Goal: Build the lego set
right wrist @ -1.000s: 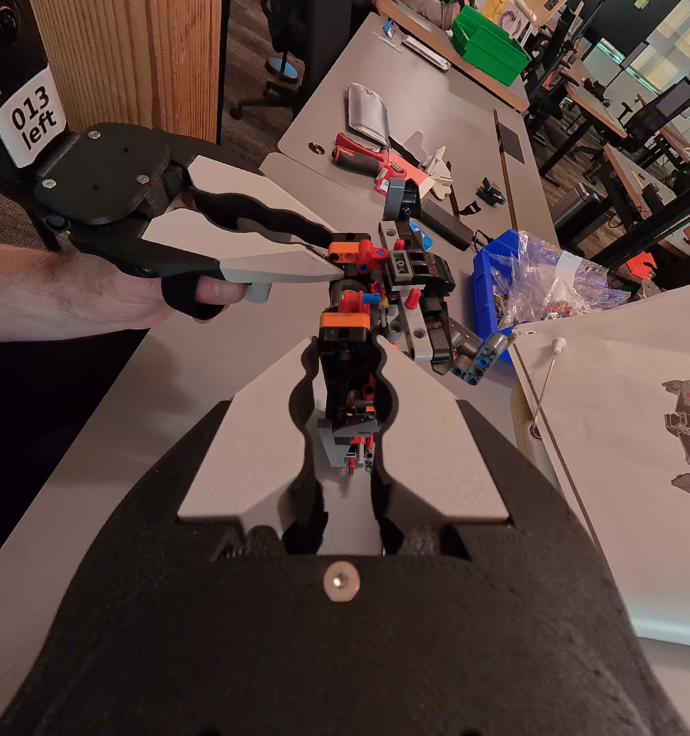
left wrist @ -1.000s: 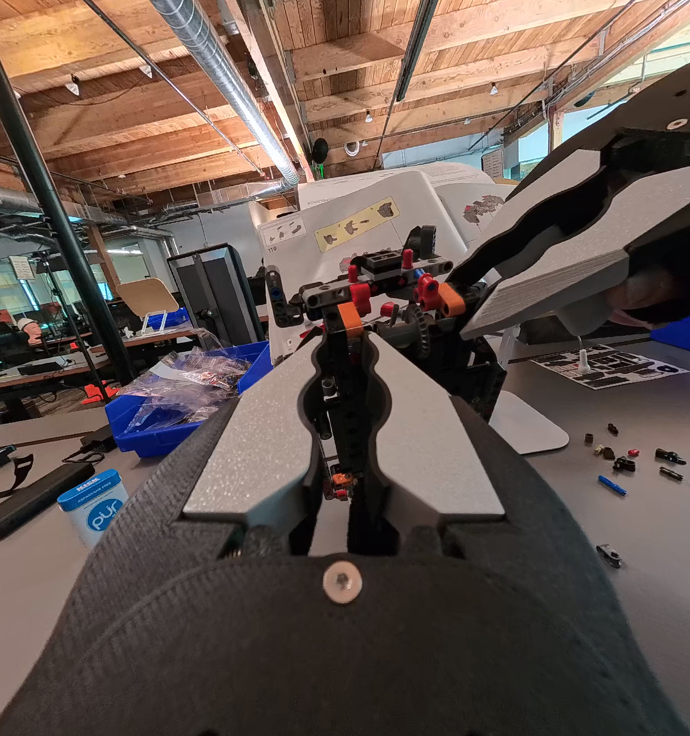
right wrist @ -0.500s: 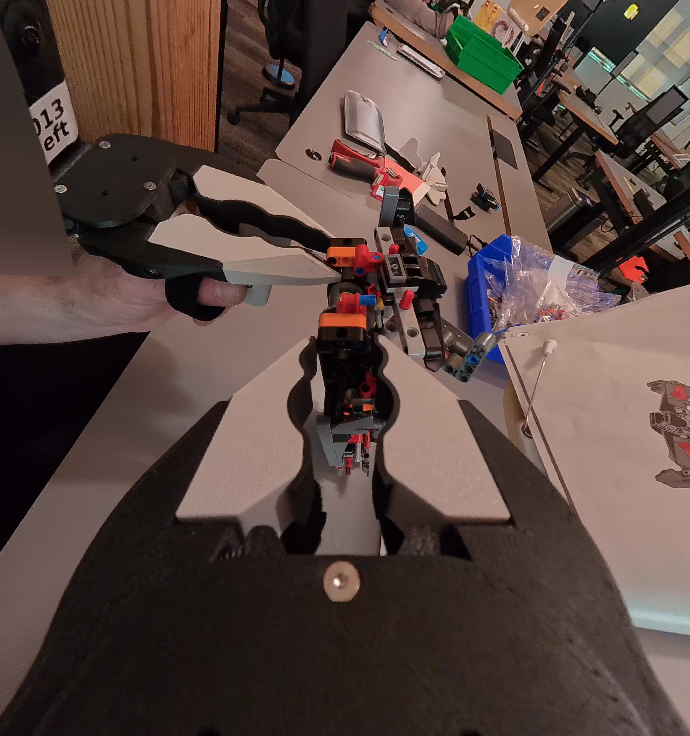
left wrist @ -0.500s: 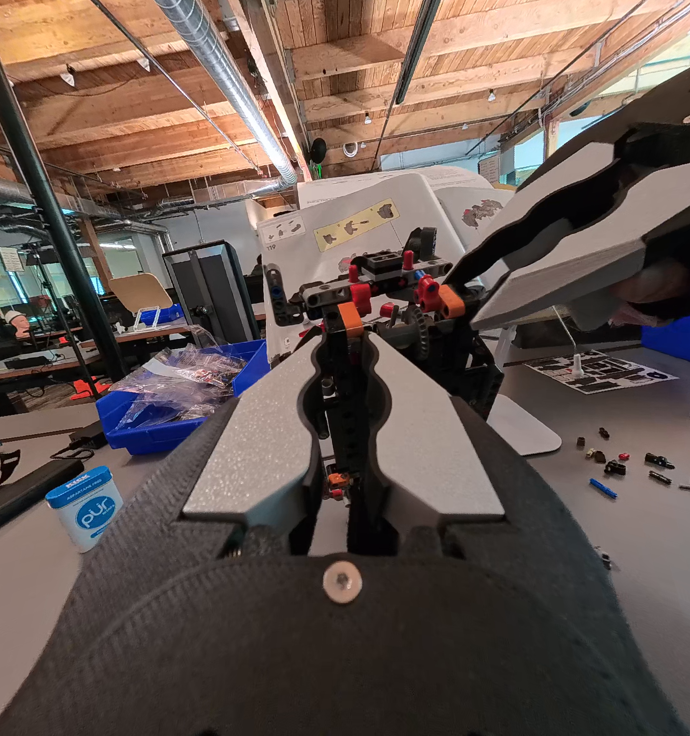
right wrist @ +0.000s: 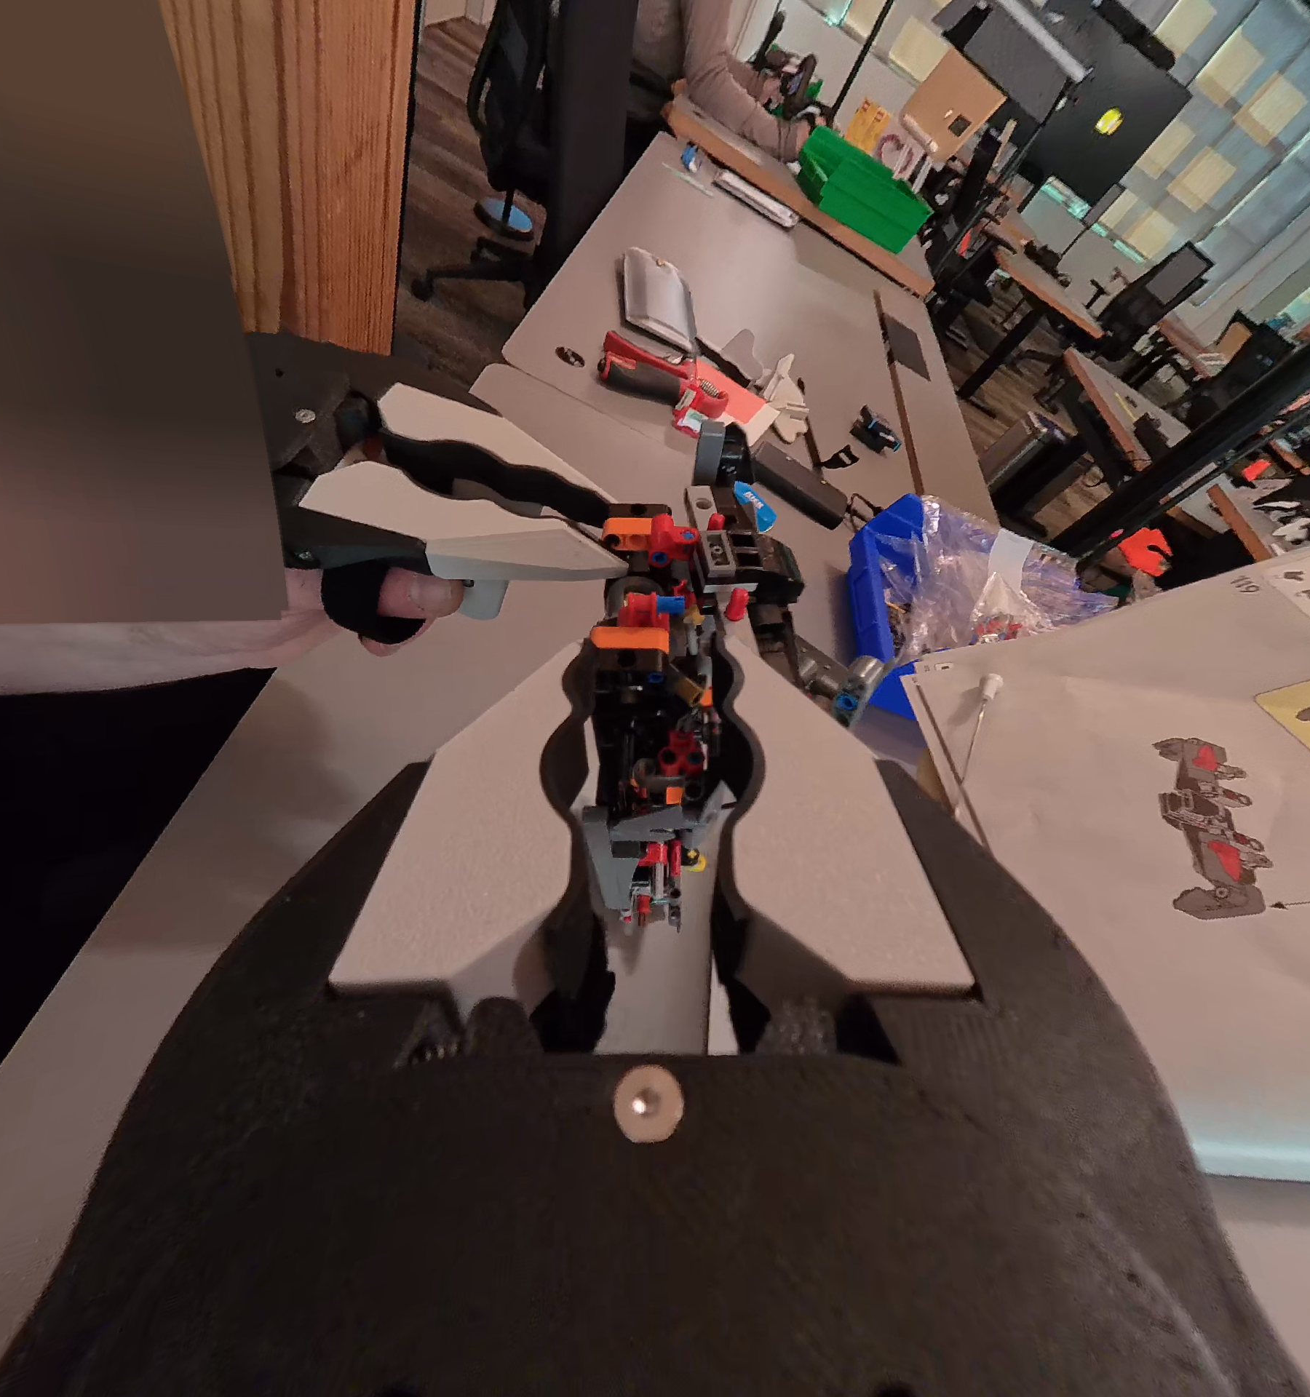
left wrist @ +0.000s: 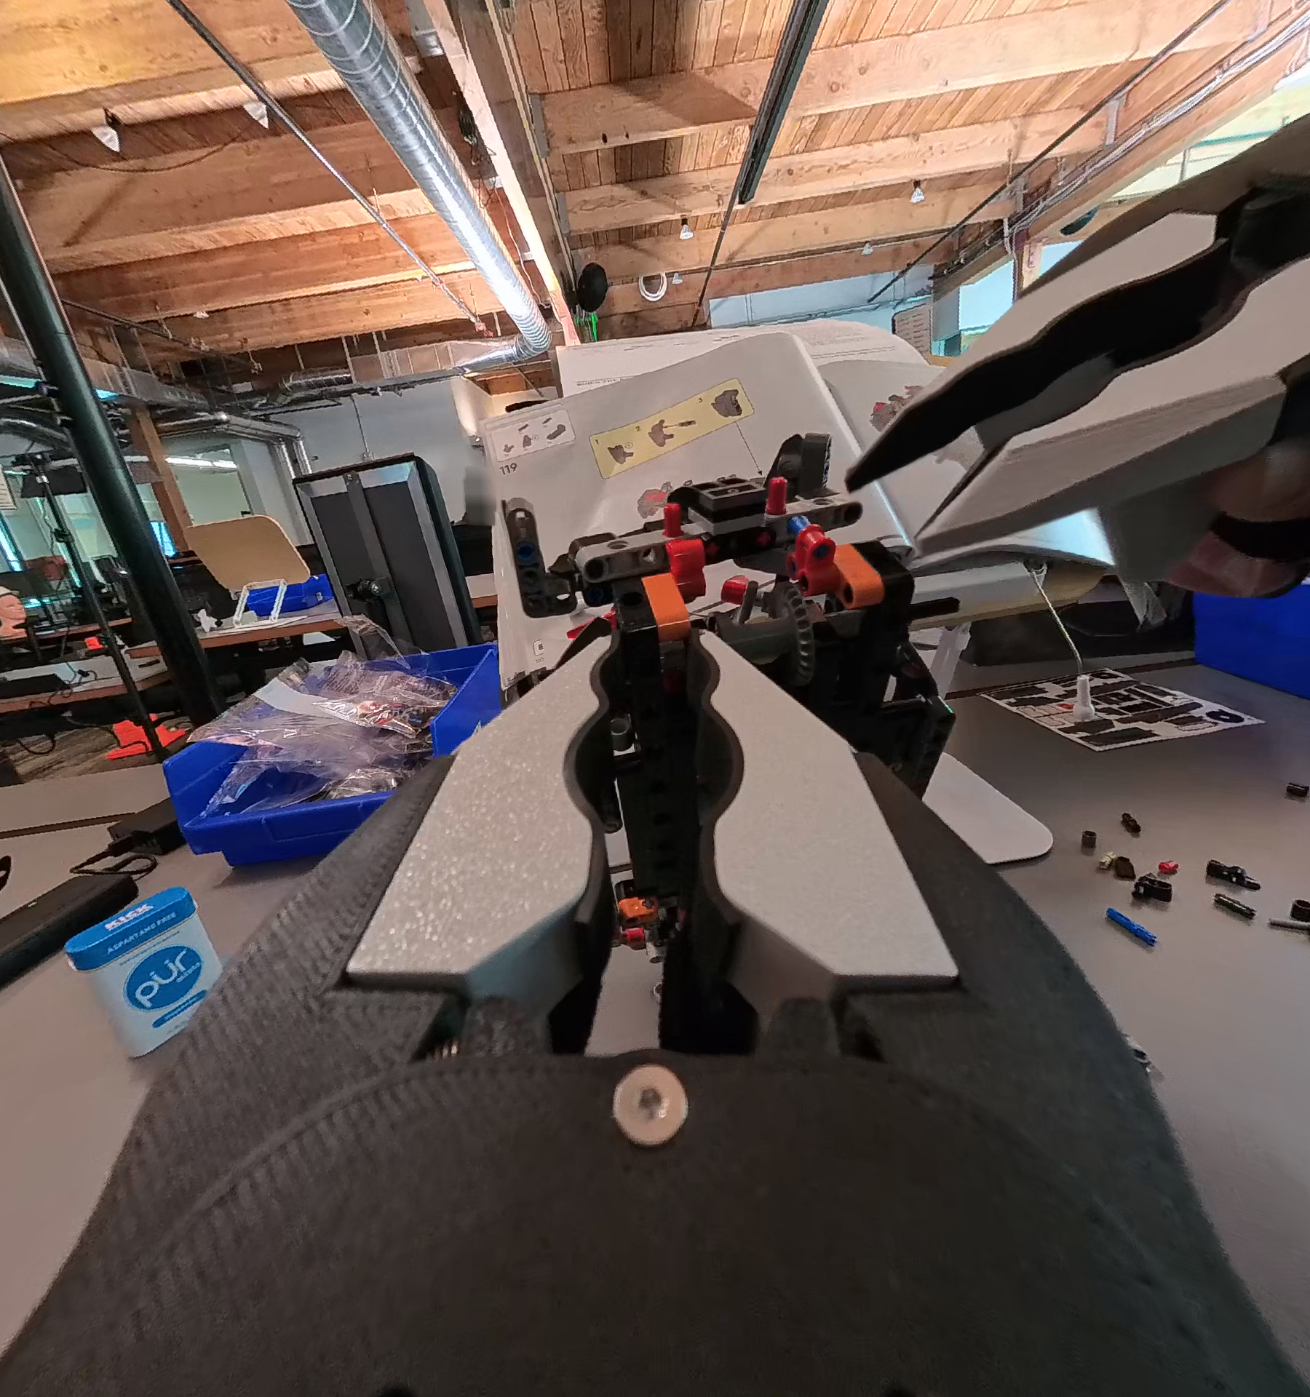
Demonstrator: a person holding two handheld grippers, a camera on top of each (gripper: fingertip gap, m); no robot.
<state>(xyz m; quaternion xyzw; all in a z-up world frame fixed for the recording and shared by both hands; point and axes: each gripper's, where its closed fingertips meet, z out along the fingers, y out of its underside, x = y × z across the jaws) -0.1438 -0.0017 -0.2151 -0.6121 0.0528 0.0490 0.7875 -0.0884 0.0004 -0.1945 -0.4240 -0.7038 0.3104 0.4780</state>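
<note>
A partly built lego model point(left wrist: 720, 521) of black beams, red pins, orange connectors and a grey gear hangs above the grey table point(left wrist: 1204, 1058). My left gripper point(left wrist: 656, 642) is shut on a black beam topped by an orange piece. My right gripper point(right wrist: 652, 650) is shut on another part of the model point(right wrist: 743, 559), which fills the gap between its fingers. The right gripper also shows in the left wrist view point(left wrist: 886, 510) at the upper right, tips at the model's top. The left gripper shows in the right wrist view point(right wrist: 616, 538) with its tips at an orange connector.
An open instruction book point(left wrist: 675, 423) stands behind the model. A blue bin point(left wrist: 296, 824) of plastic bags is on the left, and a white and blue tin point(left wrist: 145, 975) sits nearer. Loose small parts point(left wrist: 1166, 884) and a sticker sheet point(left wrist: 1121, 707) lie on the right. Some 7 cm of space lies between my two pairs of fingers.
Both grippers keep their hold on the model. The left wrist view has swung a little to the left, and the right gripper now sits higher and farther right in it.
</note>
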